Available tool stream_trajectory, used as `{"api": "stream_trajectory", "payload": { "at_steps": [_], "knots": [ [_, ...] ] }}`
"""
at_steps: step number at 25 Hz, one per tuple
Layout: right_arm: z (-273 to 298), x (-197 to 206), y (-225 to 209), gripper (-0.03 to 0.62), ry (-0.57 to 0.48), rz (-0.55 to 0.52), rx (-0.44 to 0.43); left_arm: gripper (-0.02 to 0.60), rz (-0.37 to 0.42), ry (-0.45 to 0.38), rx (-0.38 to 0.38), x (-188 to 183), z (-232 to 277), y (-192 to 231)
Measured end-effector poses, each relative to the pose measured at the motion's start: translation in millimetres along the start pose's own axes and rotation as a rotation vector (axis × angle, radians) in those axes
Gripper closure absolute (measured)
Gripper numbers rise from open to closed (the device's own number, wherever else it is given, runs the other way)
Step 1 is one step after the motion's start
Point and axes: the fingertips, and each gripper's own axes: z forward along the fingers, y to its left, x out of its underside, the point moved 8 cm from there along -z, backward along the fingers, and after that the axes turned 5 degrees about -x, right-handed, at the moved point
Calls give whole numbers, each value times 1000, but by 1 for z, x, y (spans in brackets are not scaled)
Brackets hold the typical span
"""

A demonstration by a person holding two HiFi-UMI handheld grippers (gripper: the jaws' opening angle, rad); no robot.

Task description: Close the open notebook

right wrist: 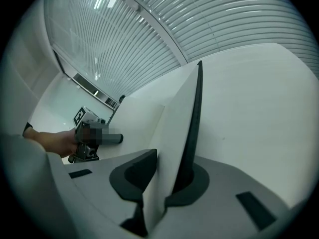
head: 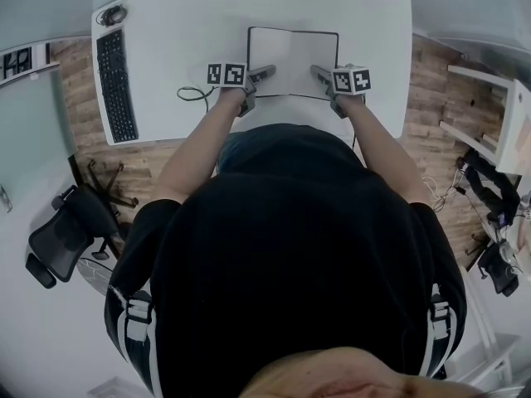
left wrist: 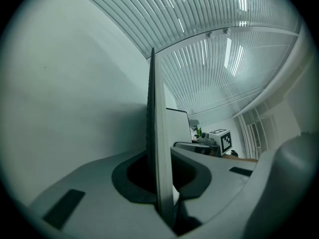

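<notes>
An open black-covered notebook point(head: 292, 60) with blank white pages lies on the white desk point(head: 182, 31) in front of me. My left gripper point(head: 264, 75) is shut on the notebook's near left corner. In the left gripper view that cover and its pages point(left wrist: 157, 148) stand edge-on, pinched between the jaws of the left gripper point(left wrist: 164, 203). My right gripper point(head: 319, 73) is shut on the near right corner. In the right gripper view the page block and black cover point(right wrist: 182, 123) are clamped by the right gripper point(right wrist: 159, 193). Each gripper view shows the other gripper across the book.
A black keyboard point(head: 116, 85) lies along the desk's left side, with a dark cable loop point(head: 195, 95) beside my left hand. A small round dark object point(head: 110, 13) sits at the far left corner. An office chair point(head: 70, 230) stands on the floor to the left.
</notes>
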Motion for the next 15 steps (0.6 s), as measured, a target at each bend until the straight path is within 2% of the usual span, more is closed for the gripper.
{"api": "stream_trajectory", "payload": {
  "at_steps": [15],
  "knots": [
    [4,5,-10,508,-7,15,-5,521,-16,-14,7,2,-5,8]
  ]
}}
